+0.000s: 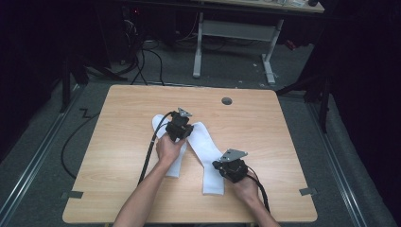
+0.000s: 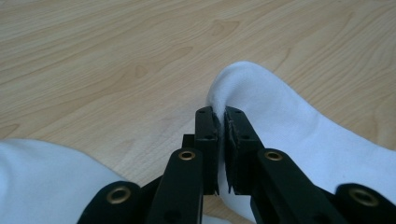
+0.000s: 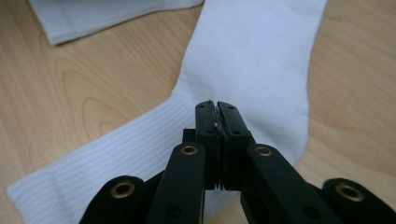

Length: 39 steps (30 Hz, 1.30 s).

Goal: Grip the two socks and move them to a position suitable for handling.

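Two white socks lie in a V on the wooden table (image 1: 123, 123). In the high view my left gripper (image 1: 184, 133) stands between their far ends, over the toe of the right-hand sock (image 1: 206, 151). In the left gripper view the left gripper (image 2: 222, 112) is shut on a raised fold of that sock's (image 2: 285, 121) toe. My right gripper (image 1: 222, 165) sits at the same sock's near half. In the right gripper view the right gripper (image 3: 216, 105) is shut at the heel bend of the sock (image 3: 252, 60), with a sliver of white fabric between its pads. The left-hand sock (image 1: 176, 163) lies partly under the left hand.
A round grey cable port (image 1: 227, 100) sits in the table's far edge. The left gripper's black cable (image 1: 150, 151) trails across the table toward the near edge. Another desk's legs (image 1: 198, 42) and cables stand on the floor beyond. The other sock's cuff (image 3: 93, 18) lies just past the right gripper.
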Each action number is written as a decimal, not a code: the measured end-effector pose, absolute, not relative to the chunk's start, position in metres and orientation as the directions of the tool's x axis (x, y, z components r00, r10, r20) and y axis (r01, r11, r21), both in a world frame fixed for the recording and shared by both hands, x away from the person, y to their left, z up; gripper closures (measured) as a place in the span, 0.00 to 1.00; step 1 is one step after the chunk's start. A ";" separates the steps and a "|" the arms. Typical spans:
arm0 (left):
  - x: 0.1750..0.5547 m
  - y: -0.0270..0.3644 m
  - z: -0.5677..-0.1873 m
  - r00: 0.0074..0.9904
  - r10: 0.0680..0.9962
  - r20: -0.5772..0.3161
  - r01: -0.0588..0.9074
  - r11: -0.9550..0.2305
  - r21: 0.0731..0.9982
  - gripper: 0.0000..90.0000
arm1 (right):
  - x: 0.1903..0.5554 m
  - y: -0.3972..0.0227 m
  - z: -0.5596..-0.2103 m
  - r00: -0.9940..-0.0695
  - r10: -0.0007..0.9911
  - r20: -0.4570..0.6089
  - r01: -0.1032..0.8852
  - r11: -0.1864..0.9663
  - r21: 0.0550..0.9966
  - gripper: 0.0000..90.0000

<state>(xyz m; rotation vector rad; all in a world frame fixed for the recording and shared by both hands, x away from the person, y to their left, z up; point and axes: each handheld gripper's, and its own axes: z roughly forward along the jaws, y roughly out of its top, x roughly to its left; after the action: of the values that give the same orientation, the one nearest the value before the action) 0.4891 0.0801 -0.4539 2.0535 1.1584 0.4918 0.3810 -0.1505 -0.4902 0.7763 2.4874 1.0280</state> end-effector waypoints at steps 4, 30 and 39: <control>0.496 0.083 -0.453 0.508 0.861 -0.010 0.576 -0.332 0.747 0.94 | 0.390 -0.147 -0.486 -0.782 0.615 -0.098 0.360 0.575 0.734 0.98; 0.506 0.083 -0.479 0.489 0.872 0.024 0.613 -0.363 0.701 0.52 | 0.408 -0.143 -0.499 -0.753 0.658 -0.016 0.427 0.506 0.750 0.82; 0.486 0.094 -0.479 0.513 0.858 -0.010 0.602 -0.352 0.716 0.50 | 0.405 -0.143 -0.501 -0.754 0.656 -0.002 0.438 0.505 0.744 0.81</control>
<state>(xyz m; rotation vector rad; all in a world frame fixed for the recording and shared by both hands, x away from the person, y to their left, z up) 0.4859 0.0936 -0.4785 2.0832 1.1871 0.4888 0.4053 -0.1426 -0.5008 0.9219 2.4668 1.0990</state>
